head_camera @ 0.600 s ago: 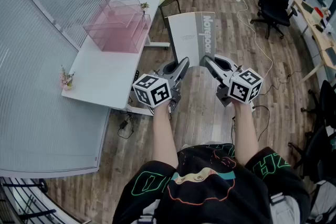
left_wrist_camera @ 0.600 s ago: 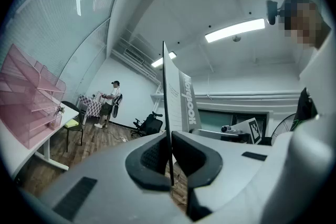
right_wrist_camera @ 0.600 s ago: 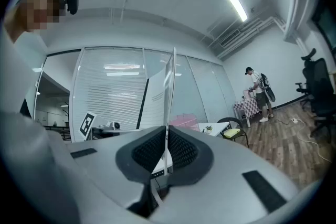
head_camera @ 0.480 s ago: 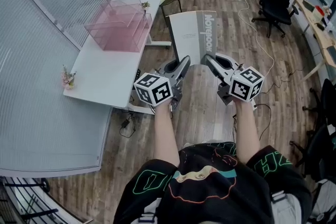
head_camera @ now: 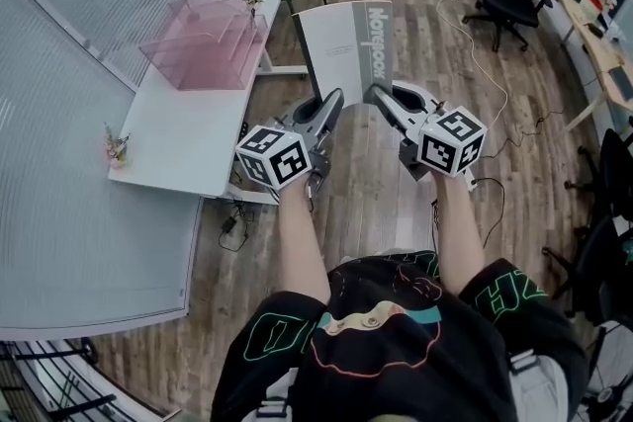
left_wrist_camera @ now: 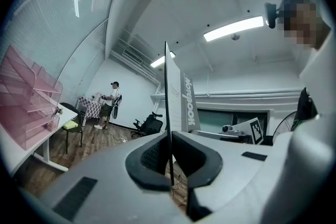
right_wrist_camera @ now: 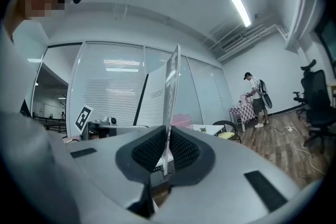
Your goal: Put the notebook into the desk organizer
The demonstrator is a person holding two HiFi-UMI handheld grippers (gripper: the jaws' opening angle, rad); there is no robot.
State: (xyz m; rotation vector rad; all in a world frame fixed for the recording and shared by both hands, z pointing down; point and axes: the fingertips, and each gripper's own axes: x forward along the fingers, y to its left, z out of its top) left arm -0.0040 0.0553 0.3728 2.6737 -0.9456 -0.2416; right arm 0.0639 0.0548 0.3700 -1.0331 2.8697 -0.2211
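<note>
Occlusion: in the head view the near edge of the notebook (head_camera: 346,49) lies behind the tips of both tongs, so the contact itself does not show there.
Edge-on views: in each gripper view the notebook (left_wrist_camera: 167,92) (right_wrist_camera: 170,92) is mostly a thin upright line, with only a slanted slice of cover showing.
Desk organizer: the pink see-through desk organizer (head_camera: 203,40) shows its tiers only faintly in the head view. It is cut off at the left border of the left gripper view (left_wrist_camera: 26,102), and in the right gripper view it is a small pink patch behind the notebook.
Left tongs: the left tongs (head_camera: 331,104) (left_wrist_camera: 169,149) are closed on the notebook's near edge, with both dark pads pressed against the sheet.
Right tongs: the right tongs (head_camera: 381,94) (right_wrist_camera: 167,149) are closed on the same edge further right, with the pads clamped on either side.
Notebook: it is held in the air between the two tongs, above the wooden floor (head_camera: 396,193). It has a grey band with white lettering along its right side. It is beside the table (head_camera: 188,133), not over it, and well apart from the desk organizer.
Table: it is white and carries the desk organizer at its far end.
Background: a person (left_wrist_camera: 109,105) stands far off, too small for detail.
</note>
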